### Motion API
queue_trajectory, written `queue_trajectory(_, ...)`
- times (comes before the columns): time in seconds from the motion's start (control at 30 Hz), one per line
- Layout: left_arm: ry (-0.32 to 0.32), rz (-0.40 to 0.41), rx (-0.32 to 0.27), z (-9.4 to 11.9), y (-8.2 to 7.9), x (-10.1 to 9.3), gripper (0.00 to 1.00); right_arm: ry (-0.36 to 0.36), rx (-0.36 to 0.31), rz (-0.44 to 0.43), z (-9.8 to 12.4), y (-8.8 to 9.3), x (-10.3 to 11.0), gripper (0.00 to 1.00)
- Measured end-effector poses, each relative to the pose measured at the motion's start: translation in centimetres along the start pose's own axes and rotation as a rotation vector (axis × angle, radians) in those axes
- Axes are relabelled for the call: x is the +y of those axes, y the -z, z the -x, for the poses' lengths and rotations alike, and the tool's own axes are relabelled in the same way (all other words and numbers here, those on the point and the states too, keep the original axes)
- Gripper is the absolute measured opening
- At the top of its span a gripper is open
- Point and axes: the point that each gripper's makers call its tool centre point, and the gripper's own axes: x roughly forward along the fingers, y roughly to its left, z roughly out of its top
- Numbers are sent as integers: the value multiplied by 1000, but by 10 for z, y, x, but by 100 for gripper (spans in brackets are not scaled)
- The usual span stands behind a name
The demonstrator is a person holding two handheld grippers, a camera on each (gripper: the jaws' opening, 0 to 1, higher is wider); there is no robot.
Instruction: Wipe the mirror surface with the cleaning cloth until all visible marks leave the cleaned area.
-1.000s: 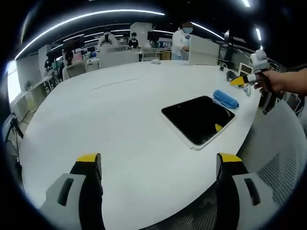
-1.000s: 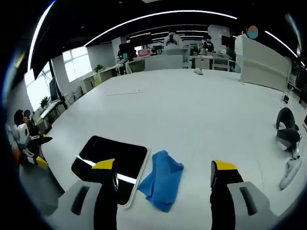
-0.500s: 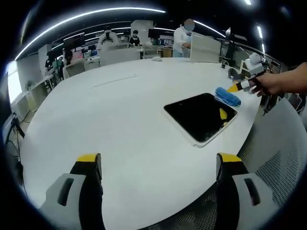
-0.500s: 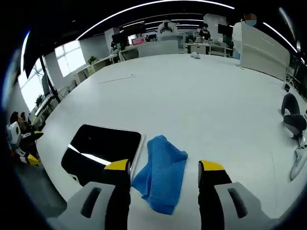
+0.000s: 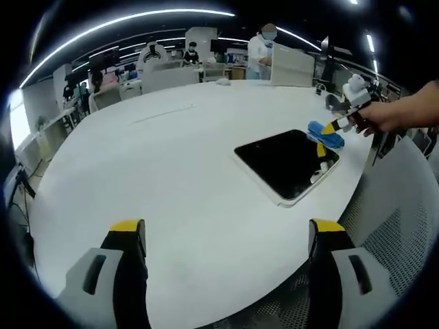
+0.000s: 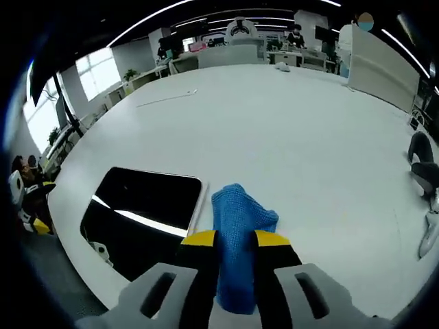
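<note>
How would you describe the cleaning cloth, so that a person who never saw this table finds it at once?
Look at the big white table and find the flat mirror with the white frame near its edge. Directly beside the mirror lies the cloth, with the jaws of the right gripper closed on it. It is the one bright blue, soft, crumpled thing there.

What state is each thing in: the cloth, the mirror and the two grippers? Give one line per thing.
cloth: bunched on the table beside the mirror, pinched between the right gripper's jaws.
mirror: flat on the table, not yet touched by the cloth.
right gripper: shut on the cloth.
left gripper: open, holding nothing.
</note>
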Motion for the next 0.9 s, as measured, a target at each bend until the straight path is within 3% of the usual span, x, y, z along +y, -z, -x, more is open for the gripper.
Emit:
queue_trajectory(0.03, 1, 0, 1, 0, 0, -1, 98, -2, 8, -6, -1, 2, 1, 13)
queue_trajectory(0.1, 3, 2, 7, 0, 1, -1, 98, -11, 35, 2, -5, 9, 2, 2)
queue_trajectory(0.2, 6, 1, 11, 0, 1, -2, 97, -10, 32, -18, -7, 8, -2, 2)
queue_trajectory(0.3, 6, -1, 14, -1, 2, -1, 97, -15, 45, 16, -8, 8, -3, 1)
queue_trajectory(0.4, 10, -5, 17, -2, 3, -1, 97, -23, 51, -77, -8, 8, -4, 0)
queue_trajectory(0.5, 10, -2, 18, -2, 5, 1, 97, -14, 61, -13, -9, 8, -3, 0)
queue_trajectory(0.6, 12, -3, 18, -3, 6, 2, 97, -14, 51, -22, -8, 5, -4, 0)
queue_trajectory(0.9, 17, -1, 14, -3, 4, 0, 97, -39, 50, -118, -1, -5, -2, 0)
